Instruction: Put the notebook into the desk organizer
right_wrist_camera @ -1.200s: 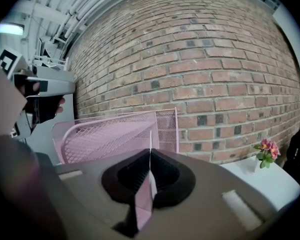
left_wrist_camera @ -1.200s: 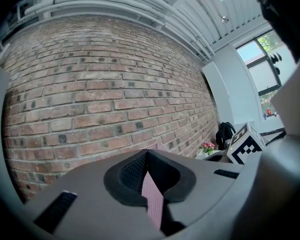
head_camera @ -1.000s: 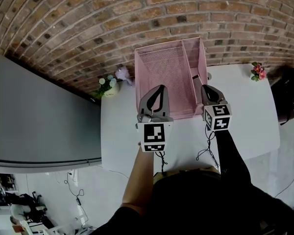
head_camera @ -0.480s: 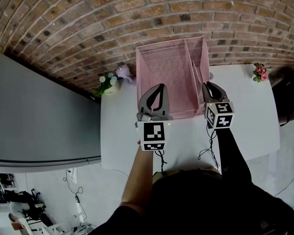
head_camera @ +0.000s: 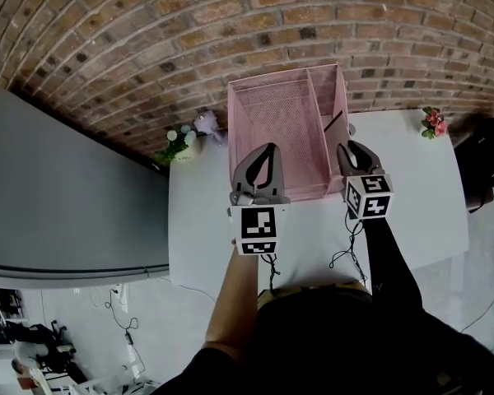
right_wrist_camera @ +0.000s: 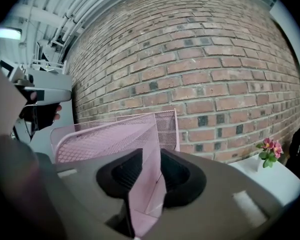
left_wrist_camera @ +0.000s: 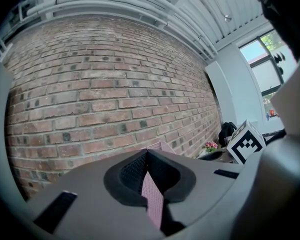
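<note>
Straight ahead of your right tool [head_camera: 346, 151], jaws just opening and pinching nothing, the notebook [head_camera: 333, 123] stands edgewise in the desk organizer's [head_camera: 276, 118] narrow right compartment.

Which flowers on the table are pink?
The right bunch; the left bunch, beside the pink organizer, looks white and green.

Left tool [left_wrist_camera: 146, 154] closed, pink desk organizer [left_wrist_camera: 152, 201] showing beneath.
</note>
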`<action>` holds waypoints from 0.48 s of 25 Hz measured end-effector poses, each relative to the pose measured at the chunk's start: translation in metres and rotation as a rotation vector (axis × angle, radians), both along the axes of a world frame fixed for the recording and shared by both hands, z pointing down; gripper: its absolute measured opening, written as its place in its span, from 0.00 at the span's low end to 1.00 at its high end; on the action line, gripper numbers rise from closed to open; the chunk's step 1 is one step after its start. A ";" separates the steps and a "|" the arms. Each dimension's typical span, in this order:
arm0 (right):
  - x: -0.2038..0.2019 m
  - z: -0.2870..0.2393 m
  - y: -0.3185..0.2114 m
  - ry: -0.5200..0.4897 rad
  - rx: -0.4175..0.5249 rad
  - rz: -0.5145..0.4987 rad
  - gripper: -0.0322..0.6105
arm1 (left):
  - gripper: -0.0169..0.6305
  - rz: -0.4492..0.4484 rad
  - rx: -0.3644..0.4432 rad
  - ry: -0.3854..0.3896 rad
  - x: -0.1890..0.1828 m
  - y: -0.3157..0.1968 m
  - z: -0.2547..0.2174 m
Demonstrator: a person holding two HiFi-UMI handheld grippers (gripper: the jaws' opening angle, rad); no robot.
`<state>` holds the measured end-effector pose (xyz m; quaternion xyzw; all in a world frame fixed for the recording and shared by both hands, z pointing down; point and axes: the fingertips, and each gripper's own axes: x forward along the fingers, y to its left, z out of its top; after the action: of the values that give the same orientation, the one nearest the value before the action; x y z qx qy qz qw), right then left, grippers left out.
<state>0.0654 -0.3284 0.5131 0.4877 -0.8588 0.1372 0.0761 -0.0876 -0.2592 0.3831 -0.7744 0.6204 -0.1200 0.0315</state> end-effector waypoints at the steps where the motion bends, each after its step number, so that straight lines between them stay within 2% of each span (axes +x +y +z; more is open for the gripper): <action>1: 0.000 0.000 0.002 -0.002 -0.002 -0.006 0.22 | 0.04 -0.001 0.001 0.003 0.000 0.001 -0.001; 12: 0.015 -0.027 0.020 0.038 0.068 -0.005 0.22 | 0.04 -0.014 0.035 0.030 0.000 0.016 -0.013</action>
<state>0.0803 -0.3082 0.4863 0.4906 -0.8625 0.0984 0.0761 -0.0877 -0.2428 0.3705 -0.7711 0.6282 -0.0979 0.0351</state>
